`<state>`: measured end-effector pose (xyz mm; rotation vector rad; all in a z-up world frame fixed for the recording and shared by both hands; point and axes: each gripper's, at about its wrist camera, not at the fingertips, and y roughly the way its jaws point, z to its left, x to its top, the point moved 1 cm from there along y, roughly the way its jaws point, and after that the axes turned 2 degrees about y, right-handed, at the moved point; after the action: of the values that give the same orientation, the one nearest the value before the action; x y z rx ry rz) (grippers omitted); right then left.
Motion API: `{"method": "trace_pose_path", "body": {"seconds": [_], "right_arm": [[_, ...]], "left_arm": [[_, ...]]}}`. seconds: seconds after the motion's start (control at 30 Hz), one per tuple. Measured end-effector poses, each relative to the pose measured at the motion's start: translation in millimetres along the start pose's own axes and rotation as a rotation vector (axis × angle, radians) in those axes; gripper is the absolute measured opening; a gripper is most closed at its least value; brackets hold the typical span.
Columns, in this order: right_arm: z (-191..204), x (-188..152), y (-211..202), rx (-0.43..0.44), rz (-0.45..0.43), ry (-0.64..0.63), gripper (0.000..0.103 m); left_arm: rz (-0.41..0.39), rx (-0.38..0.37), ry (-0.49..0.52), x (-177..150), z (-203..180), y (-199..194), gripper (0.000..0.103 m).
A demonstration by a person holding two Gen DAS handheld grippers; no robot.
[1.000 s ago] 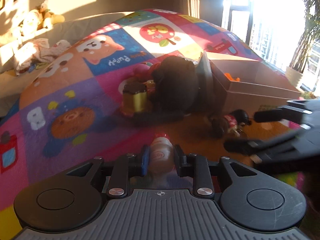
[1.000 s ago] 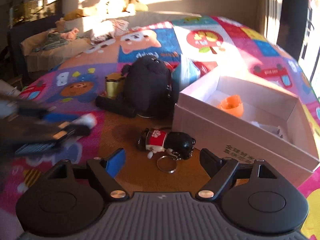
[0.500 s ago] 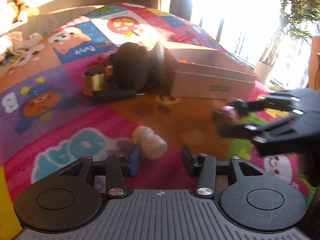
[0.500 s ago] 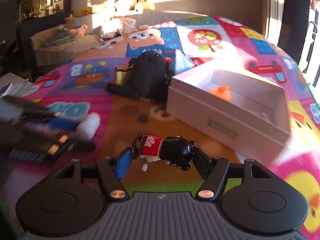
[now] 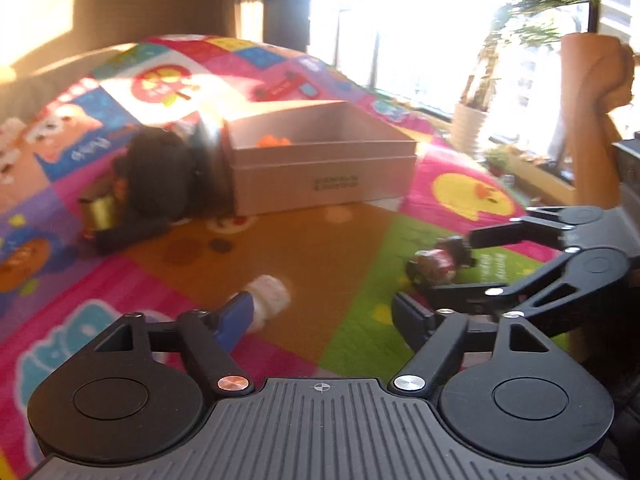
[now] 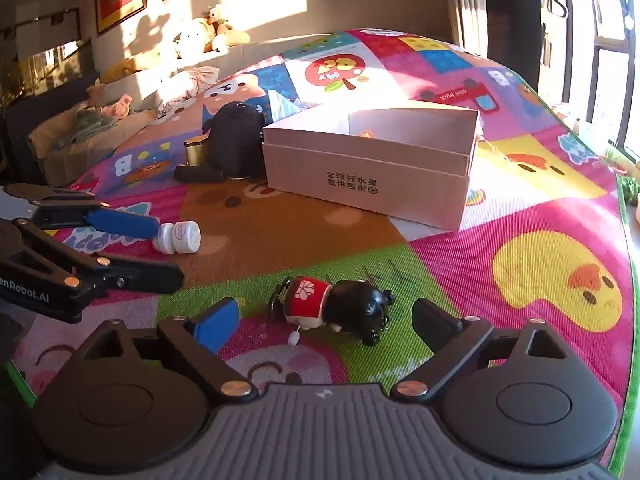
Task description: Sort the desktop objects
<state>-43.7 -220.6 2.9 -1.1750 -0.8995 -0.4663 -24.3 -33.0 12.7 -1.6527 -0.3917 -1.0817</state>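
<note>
A small white bottle (image 5: 269, 297) lies on the colourful mat, just off the blue left pad of my left gripper (image 5: 324, 320), whose jaws are opening and hold nothing. From the right wrist view the bottle (image 6: 179, 237) rests at the tip of the left gripper (image 6: 166, 252). A black toy dog in a red shirt (image 6: 332, 307) lies on a green patch between the fingers of my right gripper (image 6: 324, 314). Those jaws are opening too, with the pads clear of the toy. The left wrist view shows the toy (image 5: 438, 260) at the right gripper (image 5: 446, 262).
An open white cardboard box (image 6: 372, 176) stands further back, with something orange (image 5: 272, 142) inside. Left of it are a black pouch (image 6: 236, 136), a gold cylinder (image 6: 196, 152) and a black tube (image 6: 198, 175). A person's arm (image 5: 588, 120) is at the far right.
The left gripper let go of the white bottle, which now lies on the mat. The right gripper closed on the toy dog, drew it nearer, then opened. Both hands moved back from the box.
</note>
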Motion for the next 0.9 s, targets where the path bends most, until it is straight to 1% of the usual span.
{"method": "trace_pose_path", "body": {"seconds": [0.03, 0.07, 0.1, 0.13, 0.2, 0.27, 0.33, 0.4, 0.47, 0.67, 0.73, 0.77, 0.8, 0.9], "right_arm": [[0, 0, 0, 0.002, -0.003, 0.005, 0.102], [-1, -1, 0, 0.006, -0.003, 0.008, 0.103], [-1, -1, 1, 0.009, -0.002, 0.009, 0.103], [-1, -2, 1, 0.011, 0.001, 0.010, 0.103], [-1, -2, 1, 0.012, 0.008, 0.011, 0.103], [-2, -2, 4, 0.008, 0.035, 0.022, 0.103], [-5, -2, 8, 0.009, 0.073, 0.048, 0.103], [-5, -2, 8, 0.009, 0.076, 0.048, 0.103], [-3, -2, 9, 0.002, 0.089, 0.037, 0.103], [2, -3, 12, -0.012, 0.116, -0.022, 0.103], [0, 2, 10, 0.018, 0.133, -0.022, 0.103], [-5, 8, 4, 0.043, 0.117, -0.003, 0.103], [-10, 16, -4, 0.045, 0.072, 0.015, 0.103], [-30, 57, -19, -0.064, -0.078, 0.060, 0.103]], "left_arm": [[0.002, 0.024, -0.011, 0, 1, 0, 0.085], [0.003, 0.038, -0.028, 0, 3, 1, 0.089], [0.005, 0.051, -0.048, 0, 5, 2, 0.095], [0.009, 0.068, -0.063, -1, 7, 5, 0.096], [0.031, 0.111, -0.064, -3, 10, 10, 0.096], [0.054, 0.142, -0.068, -6, 13, 16, 0.096], [0.069, 0.144, -0.083, -9, 17, 17, 0.096], [0.079, 0.144, -0.095, -11, 20, 18, 0.098], [0.076, 0.137, -0.103, -12, 22, 17, 0.100], [0.080, 0.139, -0.099, -13, 19, 19, 0.102], [0.081, 0.140, -0.098, -13, 18, 19, 0.102], [0.081, 0.139, -0.097, -13, 18, 19, 0.102], [0.082, 0.137, -0.098, -13, 18, 19, 0.103], [0.085, 0.132, -0.098, -13, 18, 20, 0.103]]}}
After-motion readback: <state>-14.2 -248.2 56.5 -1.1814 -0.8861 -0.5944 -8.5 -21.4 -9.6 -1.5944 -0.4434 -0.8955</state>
